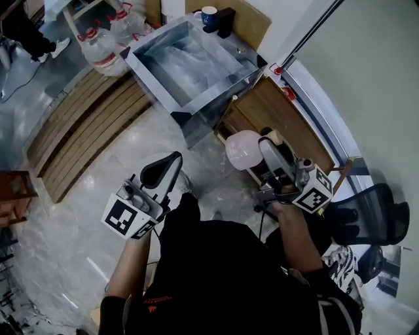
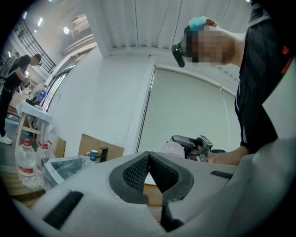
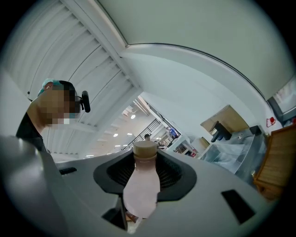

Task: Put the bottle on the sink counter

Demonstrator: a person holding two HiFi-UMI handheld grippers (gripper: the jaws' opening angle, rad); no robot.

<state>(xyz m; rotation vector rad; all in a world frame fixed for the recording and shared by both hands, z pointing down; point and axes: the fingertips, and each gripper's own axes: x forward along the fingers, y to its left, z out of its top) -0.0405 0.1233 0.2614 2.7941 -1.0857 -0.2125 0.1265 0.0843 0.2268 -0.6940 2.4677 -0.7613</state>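
Note:
A pale pink bottle (image 1: 242, 149) with a beige cap is clamped in my right gripper (image 1: 256, 156), held in the air over the floor in front of the wooden cabinet. In the right gripper view the bottle (image 3: 142, 190) stands upright between the dark pads, cap on top. The steel sink (image 1: 190, 65) and its counter rim lie farther ahead, apart from the bottle. My left gripper (image 1: 167, 165) hangs at the left, lower than the sink. Its pads meet at the tips in the left gripper view (image 2: 149, 159), with nothing between them.
A blue mug (image 1: 209, 14) and a black object stand behind the sink. Large water bottles (image 1: 105, 49) sit left of it beside a slatted wooden platform (image 1: 85, 124). A wooden cabinet (image 1: 281, 114) is at the right, and an office chair (image 1: 376, 216) at the far right.

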